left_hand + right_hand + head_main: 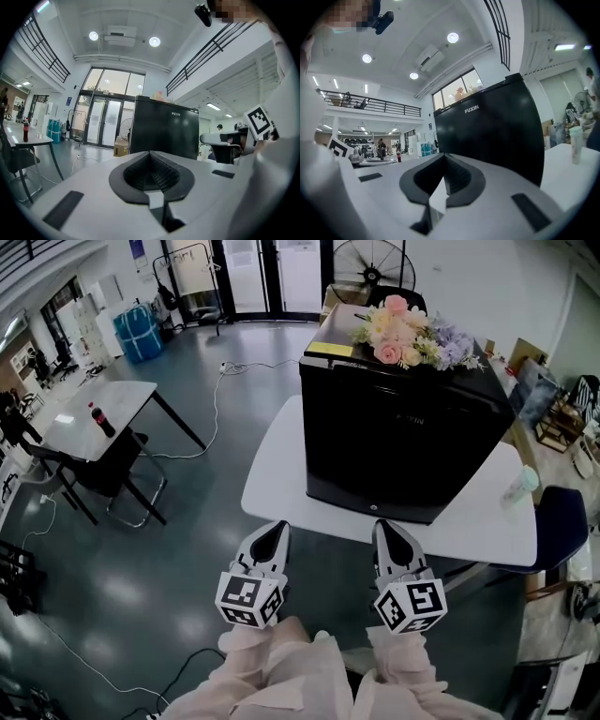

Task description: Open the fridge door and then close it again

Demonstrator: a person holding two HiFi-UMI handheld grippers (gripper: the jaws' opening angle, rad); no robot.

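A black mini fridge (403, 442) stands on a white table (277, 470) with its door closed and facing me. It also fills the middle of the left gripper view as the fridge (164, 131), and of the right gripper view as the fridge (492, 136). My left gripper (273, 532) hovers short of the table's near edge, left of the fridge front, jaws together and empty. My right gripper (387, 529) hangs beside it, just before the table edge below the door, jaws pressed together on nothing. Both point level toward the fridge.
A bunch of flowers (408, 338) and a yellow pad (328, 350) lie on the fridge top. A pale cup (518, 488) stands at the table's right end, by a dark chair (562, 521). A second table with a cola bottle (101, 418) stands left. Cables cross the floor.
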